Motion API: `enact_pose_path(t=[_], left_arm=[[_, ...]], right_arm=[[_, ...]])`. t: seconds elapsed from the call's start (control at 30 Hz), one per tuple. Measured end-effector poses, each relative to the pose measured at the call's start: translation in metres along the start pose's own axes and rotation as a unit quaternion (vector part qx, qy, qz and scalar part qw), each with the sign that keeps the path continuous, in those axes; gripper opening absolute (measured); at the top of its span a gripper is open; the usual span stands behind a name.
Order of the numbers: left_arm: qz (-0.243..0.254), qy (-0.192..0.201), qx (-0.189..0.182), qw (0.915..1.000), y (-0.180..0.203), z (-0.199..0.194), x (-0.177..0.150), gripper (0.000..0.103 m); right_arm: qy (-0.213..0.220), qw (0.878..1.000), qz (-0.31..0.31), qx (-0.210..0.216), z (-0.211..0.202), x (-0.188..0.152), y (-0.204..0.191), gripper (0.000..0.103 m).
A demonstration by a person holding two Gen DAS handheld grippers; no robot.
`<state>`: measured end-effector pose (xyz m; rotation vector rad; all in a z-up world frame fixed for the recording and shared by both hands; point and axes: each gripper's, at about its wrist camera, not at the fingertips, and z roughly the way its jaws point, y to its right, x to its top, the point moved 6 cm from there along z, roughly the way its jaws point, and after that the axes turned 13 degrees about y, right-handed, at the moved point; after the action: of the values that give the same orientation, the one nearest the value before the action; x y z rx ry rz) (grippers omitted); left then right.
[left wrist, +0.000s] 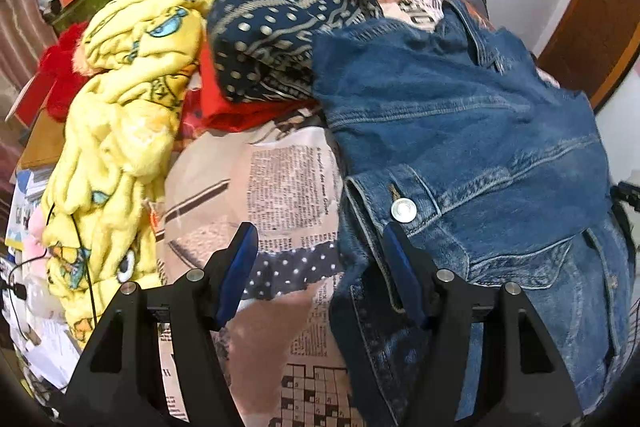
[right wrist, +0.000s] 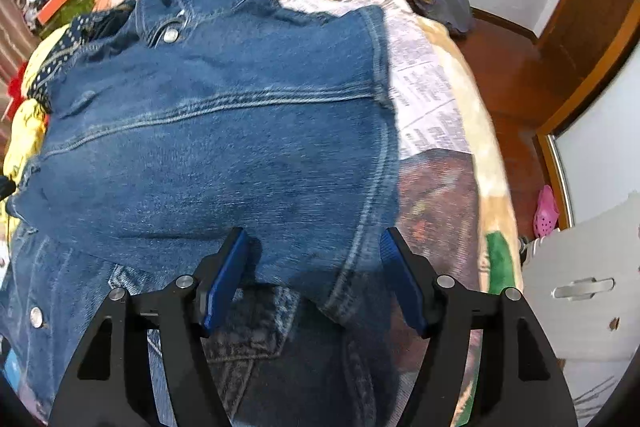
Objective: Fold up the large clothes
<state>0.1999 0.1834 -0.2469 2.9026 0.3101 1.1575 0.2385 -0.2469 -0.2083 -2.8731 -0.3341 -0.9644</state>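
Overhead, the left gripper (left wrist: 318, 251) and right gripper (right wrist: 314, 255) both hang spread and empty above the blue denim jacket (right wrist: 224, 131), which lies partly folded on the newspaper-print bedspread (left wrist: 288, 183). Further folds likely remain. Beside it wait a yellow cartoon blanket (left wrist: 128, 99) and navy dotted garment (left wrist: 272, 27); beyond, a wooden door (right wrist: 592, 11).

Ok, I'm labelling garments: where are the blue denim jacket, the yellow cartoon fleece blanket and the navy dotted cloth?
blue denim jacket (right wrist: 224, 155): right wrist view, back panel.
yellow cartoon fleece blanket (left wrist: 120, 131): left wrist view, middle folds.
navy dotted cloth (left wrist: 272, 27): left wrist view, top.
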Motion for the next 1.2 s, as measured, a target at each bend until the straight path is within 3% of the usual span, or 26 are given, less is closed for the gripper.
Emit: enact_pose_path(t=[0.23, 0.37, 0.5, 0.6, 0.8, 0.87, 0.93, 0.97, 1.0, 1.03, 1.07, 1.2], left_arm=[[-0.033, -0.014, -0.045, 0.9983, 0.003, -0.016, -0.003, 0.064], [-0.037, -0.070, -0.077, 0.9939, 0.015, -0.010, -0.029, 0.064], [-0.032, -0.109, -0.082, 0.9902, 0.020, -0.002, -0.053, 0.064], [-0.053, -0.137, -0.108, 0.9833, 0.023, 0.003, -0.069, 0.064], [-0.124, -0.149, -0.135, 0.9716, 0.019, 0.004, -0.084, 0.064], [-0.116, -0.146, -0.144, 0.9718, 0.024, -0.003, -0.086, 0.059], [-0.087, -0.136, -0.142, 0.9766, 0.032, -0.010, -0.086, 0.052], [-0.078, -0.132, -0.149, 0.9769, 0.036, -0.013, -0.086, 0.035], [-0.072, -0.131, -0.154, 0.9767, 0.041, -0.016, -0.083, 0.032], [-0.059, -0.125, -0.143, 0.9801, 0.045, -0.019, -0.080, 0.021], [-0.049, -0.119, -0.136, 0.9824, 0.048, -0.021, -0.077, 0.009], [-0.039, -0.081, -0.136, 0.9866, 0.053, -0.034, -0.050, 0.007]], right_arm=[[0.017, 0.999, 0.033, 0.002, -0.036, -0.006, 0.020, 0.065], [0.007, 0.998, 0.055, 0.001, -0.038, -0.023, 0.031, 0.065], [-0.014, 0.997, 0.080, 0.006, -0.031, -0.045, 0.037, 0.065], [-0.027, 0.995, 0.092, 0.019, -0.027, -0.057, 0.036, 0.065], [-0.018, 0.995, 0.091, 0.038, -0.027, -0.064, 0.031, 0.061], [-0.016, 0.994, 0.092, 0.055, -0.028, -0.064, 0.026, 0.048], [-0.018, 0.992, 0.100, 0.077, -0.027, -0.065, 0.019, 0.028], [-0.019, 0.992, 0.097, 0.078, -0.027, -0.065, 0.018, 0.026], [-0.019, 0.993, 0.089, 0.078, -0.026, -0.064, 0.014, 0.018], [-0.018, 0.995, 0.072, 0.074, -0.027, -0.061, 0.010, 0.012], [-0.017, 0.995, 0.062, 0.072, -0.028, -0.059, 0.009, 0.012], [0.011, 0.996, 0.035, 0.081, -0.041, -0.040, -0.001, 0.011]])
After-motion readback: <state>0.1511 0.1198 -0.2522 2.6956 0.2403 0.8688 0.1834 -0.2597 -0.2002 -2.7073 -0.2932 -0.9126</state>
